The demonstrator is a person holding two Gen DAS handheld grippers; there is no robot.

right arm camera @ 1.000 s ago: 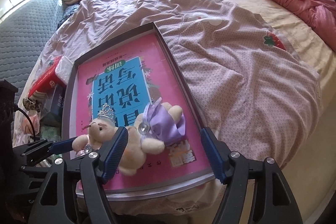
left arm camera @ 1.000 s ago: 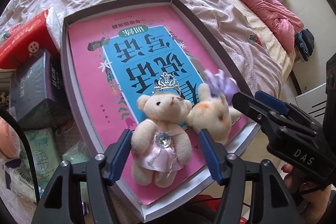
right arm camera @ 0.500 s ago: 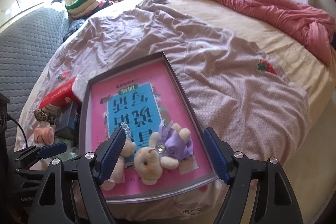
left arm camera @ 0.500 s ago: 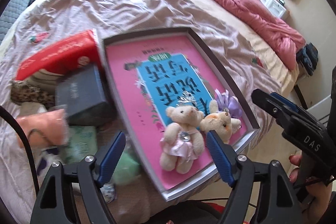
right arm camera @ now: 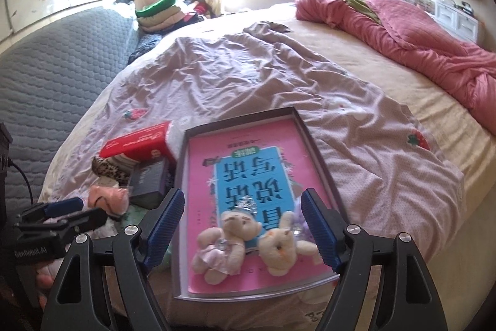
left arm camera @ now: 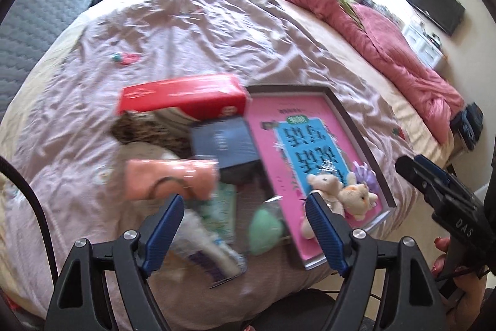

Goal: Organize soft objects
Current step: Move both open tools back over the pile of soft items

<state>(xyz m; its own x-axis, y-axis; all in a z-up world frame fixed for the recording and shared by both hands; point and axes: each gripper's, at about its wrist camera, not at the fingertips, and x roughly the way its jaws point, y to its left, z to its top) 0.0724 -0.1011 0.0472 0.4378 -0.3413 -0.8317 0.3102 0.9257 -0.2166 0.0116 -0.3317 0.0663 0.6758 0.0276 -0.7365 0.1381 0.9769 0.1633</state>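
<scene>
Two small plush bears lie side by side on a pink book (right arm camera: 248,163) inside a grey tray (right arm camera: 183,176) at the bed's near edge. The pink-dress bear (right arm camera: 221,247) wears a tiara; the purple-dress bear (right arm camera: 282,245) lies to its right. Both show in the left wrist view, the pink-dress bear (left arm camera: 325,185) and the purple-dress bear (left arm camera: 356,196). My right gripper (right arm camera: 241,233) is open and empty, just above and in front of the bears. My left gripper (left arm camera: 245,225) is open and empty, over a pile left of the tray with a pink plush (left arm camera: 170,179) and a green soft item (left arm camera: 265,227).
Left of the tray lie a red box (left arm camera: 183,96), a dark box (left arm camera: 223,145), a leopard-print item (left arm camera: 145,132) and plastic-wrapped packs (left arm camera: 214,238). A pink quilt (right arm camera: 418,42) lies at the far right of the wrinkled bed cover. A grey sofa (right arm camera: 46,76) stands left.
Both grippers have pulled back and up from the bears. The left one has swung left, over the pile beside the tray. The bears stay on the book.
</scene>
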